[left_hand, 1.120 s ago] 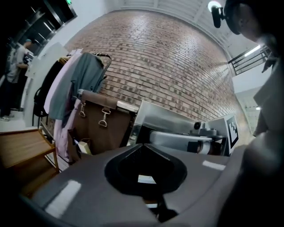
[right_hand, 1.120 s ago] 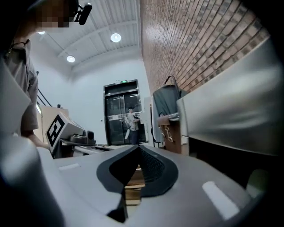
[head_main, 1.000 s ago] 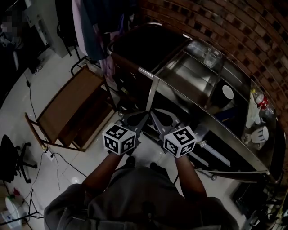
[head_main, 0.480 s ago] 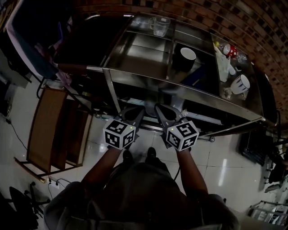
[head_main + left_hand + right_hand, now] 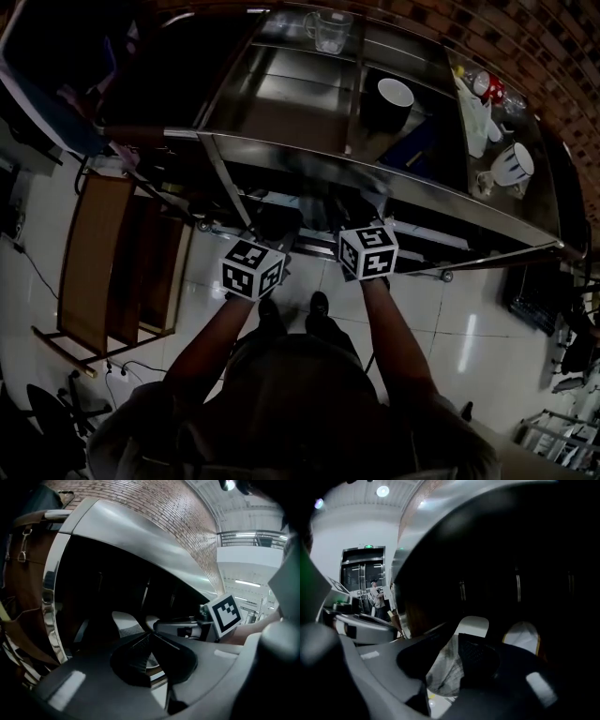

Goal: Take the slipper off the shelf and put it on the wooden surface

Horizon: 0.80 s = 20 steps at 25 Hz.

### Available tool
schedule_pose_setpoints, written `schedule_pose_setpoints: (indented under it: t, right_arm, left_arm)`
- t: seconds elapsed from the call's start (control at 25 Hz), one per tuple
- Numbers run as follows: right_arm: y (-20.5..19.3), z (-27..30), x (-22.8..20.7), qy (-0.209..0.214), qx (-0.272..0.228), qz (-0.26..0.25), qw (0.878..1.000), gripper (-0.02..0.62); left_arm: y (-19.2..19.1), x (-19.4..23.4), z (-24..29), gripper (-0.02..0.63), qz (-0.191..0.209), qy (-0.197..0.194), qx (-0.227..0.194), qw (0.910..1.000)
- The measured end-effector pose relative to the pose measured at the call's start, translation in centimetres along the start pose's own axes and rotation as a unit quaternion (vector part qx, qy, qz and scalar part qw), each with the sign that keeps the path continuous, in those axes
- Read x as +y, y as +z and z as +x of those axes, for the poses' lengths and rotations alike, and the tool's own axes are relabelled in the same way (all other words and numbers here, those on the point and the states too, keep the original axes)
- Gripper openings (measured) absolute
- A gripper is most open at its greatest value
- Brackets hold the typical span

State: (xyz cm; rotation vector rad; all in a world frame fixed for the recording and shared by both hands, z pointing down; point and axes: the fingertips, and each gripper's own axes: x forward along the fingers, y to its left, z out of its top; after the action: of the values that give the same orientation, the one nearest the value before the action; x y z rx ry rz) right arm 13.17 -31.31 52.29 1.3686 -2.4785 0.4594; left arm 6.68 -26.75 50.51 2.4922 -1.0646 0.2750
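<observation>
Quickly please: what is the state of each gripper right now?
Left gripper: closed, holding nothing.
Right gripper: jaws opening, gripping nothing; a pale slipper lies just beyond.

A workroom's kitchen-like corner: red-brown brick wall [image 5: 534,42], stainless-steel shelf rack [image 5: 281,89] holding a white ceramic mug [image 5: 513,169] and clear glass jug [image 5: 330,33].

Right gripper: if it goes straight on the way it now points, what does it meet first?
Most likely the pale slipper. It shows straight ahead between the opening jaws of the right gripper, not gripped; depth is unclear. A second slipper lies further right.
</observation>
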Motion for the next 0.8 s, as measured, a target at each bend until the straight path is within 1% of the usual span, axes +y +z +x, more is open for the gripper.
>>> schedule_pose_setpoints:
  t: [0.16, 0.48, 0.52, 0.6, 0.64, 0.8]
  right_arm:
    - [-1.7, 3.4, -1.4, -0.029, 0.036, -0.010, 0.999, 0.127]
    - [-3.8, 6.2, -2.4, -0.062, 0.088, -0.004, 0.994, 0.127]
    - [-4.0, 6.4, -2.3, -0.061, 0.097, -0.008, 0.993, 0.120]
    - [-4.3, 6.6, -2.2, -0.052, 0.109, -0.018, 0.993, 0.037]
    - [-4.3, 6.6, -2.1, -0.047, 0.109, -0.021, 0.993, 0.021]
    - [-2.3, 5.0, -1.4, -0.027, 0.083, -0.036, 0.996, 0.008]
  left_arm:
    - [-0.4, 1.1, 0.0, -0.006, -0.007, 0.008, 0.007, 0.9999]
    - [-0.3, 2.4, -0.1, -0.006, -0.024, 0.024, 0.003, 0.9994]
    - [-0.3, 2.5, -0.1, -0.006, -0.026, 0.025, 0.003, 0.9993]
    - [-0.5, 2.5, -0.2, -0.006, -0.030, 0.029, 0.003, 0.9991]
    - [-0.7, 2.5, -0.3, -0.006, -0.031, 0.030, 0.003, 0.9990]
    - [-0.3, 2.9, -1.2, -0.006, -0.037, 0.046, -0.008, 0.9983]
